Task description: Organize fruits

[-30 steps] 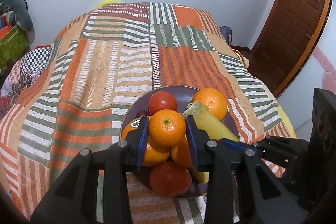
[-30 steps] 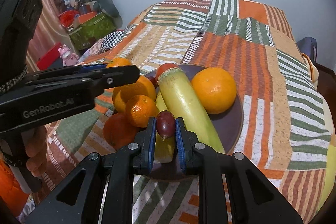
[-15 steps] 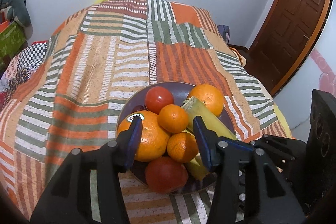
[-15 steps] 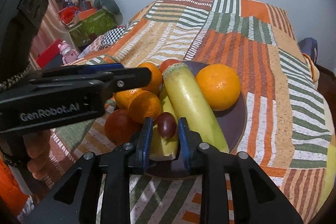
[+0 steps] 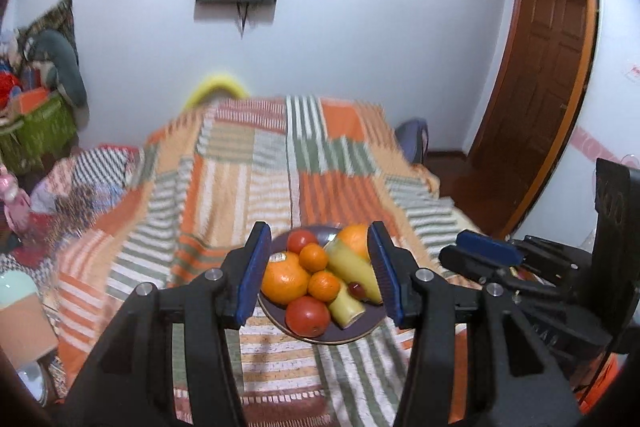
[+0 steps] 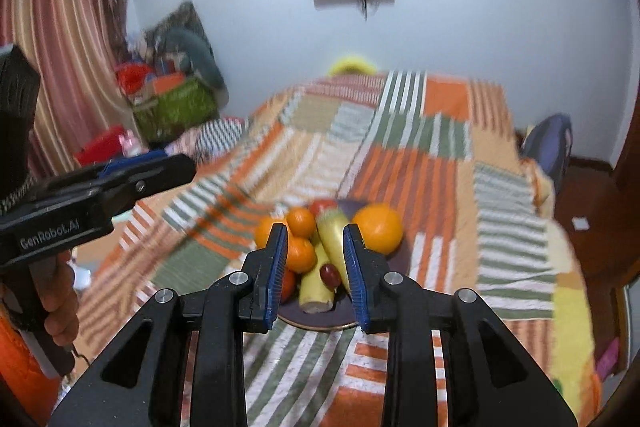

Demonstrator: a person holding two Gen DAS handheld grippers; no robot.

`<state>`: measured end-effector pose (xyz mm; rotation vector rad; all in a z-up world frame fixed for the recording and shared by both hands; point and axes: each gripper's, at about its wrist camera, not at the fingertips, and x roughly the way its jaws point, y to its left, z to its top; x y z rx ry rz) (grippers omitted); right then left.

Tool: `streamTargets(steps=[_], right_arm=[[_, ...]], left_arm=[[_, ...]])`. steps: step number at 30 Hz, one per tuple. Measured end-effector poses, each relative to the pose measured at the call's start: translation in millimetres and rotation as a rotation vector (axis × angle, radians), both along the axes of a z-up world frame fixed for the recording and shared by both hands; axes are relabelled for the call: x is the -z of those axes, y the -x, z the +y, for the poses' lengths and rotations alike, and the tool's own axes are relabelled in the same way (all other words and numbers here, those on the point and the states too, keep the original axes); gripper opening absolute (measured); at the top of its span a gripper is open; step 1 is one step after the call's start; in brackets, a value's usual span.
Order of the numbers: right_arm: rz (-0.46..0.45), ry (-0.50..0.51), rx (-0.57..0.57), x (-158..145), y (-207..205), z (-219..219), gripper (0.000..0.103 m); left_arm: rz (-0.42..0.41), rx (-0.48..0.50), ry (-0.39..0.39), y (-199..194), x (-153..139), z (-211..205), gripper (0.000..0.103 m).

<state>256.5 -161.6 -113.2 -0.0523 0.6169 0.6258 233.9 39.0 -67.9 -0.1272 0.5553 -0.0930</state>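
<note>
I see the plate [image 5: 316, 338] of fruit resting on the bed's striped quilt [image 5: 248, 187], well ahead of and below both tools. My left gripper [image 5: 318, 269] hangs with its jaws spread wide and nothing between them; the plate only appears framed in the gap. My right gripper [image 6: 316, 267] is likewise parted and empty. On the plate lie two large oranges [image 6: 378, 227], smaller mandarins [image 5: 323, 285], tomatoes [image 5: 307, 315], two long yellow-green fruits [image 6: 334, 239] and a small dark red fruit [image 6: 330, 274] resting against them.
</note>
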Motion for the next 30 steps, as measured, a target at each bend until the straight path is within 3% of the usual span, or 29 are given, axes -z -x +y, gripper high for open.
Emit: streamTargets(steps=[8,13,15,19,22,24,30], right_arm=[[-0.201,-0.11,0.048,-73,79,-28,0.029],[-0.289,-0.158,0.082,-96,115,-39,0.037],[-0.313,-0.159,0.094,-100,123,-40,0.046],[-0.365,-0.149,0.126,-102,136,-39,0.065],[-0.384,-0.149,0.146,-102,141,-38,0.077],[-0.398,-0.148,0.163,-101,143,-38,0.083],[-0.412,-0.132,0.192,-98,150,-37,0.093]], left_arm=[[-0.221,-0.027,-0.075,93,-67,-21,0.05],[-0.306,-0.019,-0.083,136,-87,-30,0.059],[-0.323,-0.023,-0.083,147,-93,-32,0.067],[-0.337,-0.028,-0.086,158,-96,-35,0.072],[-0.345,-0.045,-0.095,165,-94,-34,0.082],[-0.345,-0.055,-0.098,169,-91,-35,0.091],[-0.338,-0.074,-0.102,173,-86,-32,0.095]])
